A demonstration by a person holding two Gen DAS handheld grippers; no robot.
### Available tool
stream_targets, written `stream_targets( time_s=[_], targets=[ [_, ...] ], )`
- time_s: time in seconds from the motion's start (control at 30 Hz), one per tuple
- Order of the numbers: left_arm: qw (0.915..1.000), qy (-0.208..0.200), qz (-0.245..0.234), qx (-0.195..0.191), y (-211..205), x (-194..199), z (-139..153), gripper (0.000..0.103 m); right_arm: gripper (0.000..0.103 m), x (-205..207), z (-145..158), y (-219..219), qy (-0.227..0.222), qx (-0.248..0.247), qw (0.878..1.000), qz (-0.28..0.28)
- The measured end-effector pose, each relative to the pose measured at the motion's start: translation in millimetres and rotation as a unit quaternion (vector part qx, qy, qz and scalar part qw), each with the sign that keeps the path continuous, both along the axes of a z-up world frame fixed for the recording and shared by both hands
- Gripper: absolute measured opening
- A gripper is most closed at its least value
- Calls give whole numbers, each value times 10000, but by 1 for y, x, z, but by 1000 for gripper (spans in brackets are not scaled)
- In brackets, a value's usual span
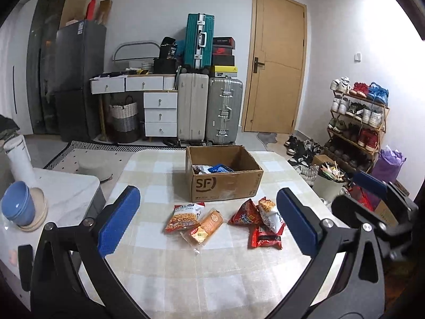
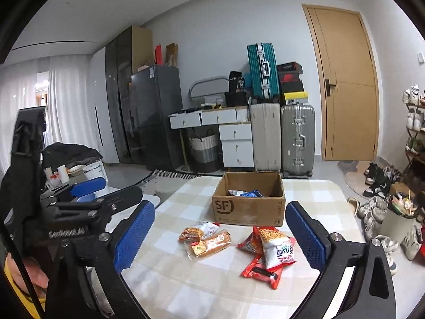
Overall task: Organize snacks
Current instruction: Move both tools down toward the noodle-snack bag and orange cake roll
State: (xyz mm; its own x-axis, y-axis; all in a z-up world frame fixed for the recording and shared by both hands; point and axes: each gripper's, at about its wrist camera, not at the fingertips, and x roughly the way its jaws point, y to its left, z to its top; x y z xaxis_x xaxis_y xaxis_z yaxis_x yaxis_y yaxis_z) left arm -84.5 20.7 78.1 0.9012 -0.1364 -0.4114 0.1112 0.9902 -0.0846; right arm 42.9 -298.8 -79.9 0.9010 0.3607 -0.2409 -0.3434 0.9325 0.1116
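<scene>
An open cardboard box (image 1: 225, 186) marked SF stands at the far middle of the checked table (image 1: 186, 271) with a few snack packs inside, one blue (image 1: 220, 168). In front of it lie two loose groups: an orange chip bag (image 1: 183, 218) with a bread pack (image 1: 205, 227), and red and white bags (image 1: 261, 220). My left gripper (image 1: 209, 220) is open and empty, above the near table. My right gripper (image 2: 220, 239) is open and empty too; the box (image 2: 248, 208) and the bags (image 2: 268, 252) lie ahead of it.
A white side table (image 1: 66, 194) at the left holds blue bowls (image 1: 18, 203). A bin (image 1: 329, 183) and a shoe rack (image 1: 358, 122) stand at the right. Suitcases (image 1: 209, 111), drawers and a fridge line the far wall.
</scene>
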Motion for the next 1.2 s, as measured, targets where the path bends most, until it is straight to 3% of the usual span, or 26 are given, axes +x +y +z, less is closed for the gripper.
stream_targets(
  time_s=[0.23,0.73,0.87,1.2],
  targets=[
    [9997,252,23,-36,12,14,-44,103,101,13,-37,-9,355,16,9993,-119],
    [9923,1223,-194,-9,-4,114,-145,103,101,95,-131,-40,1833,465,9814,-346],
    [9895,1418,-267,-25,-9,133,-166,103,101,116,-142,-50,1930,479,9793,-366],
    [9824,1808,-456,-104,-22,176,-213,103,100,191,-148,-60,1868,-96,9824,22]
  ],
)
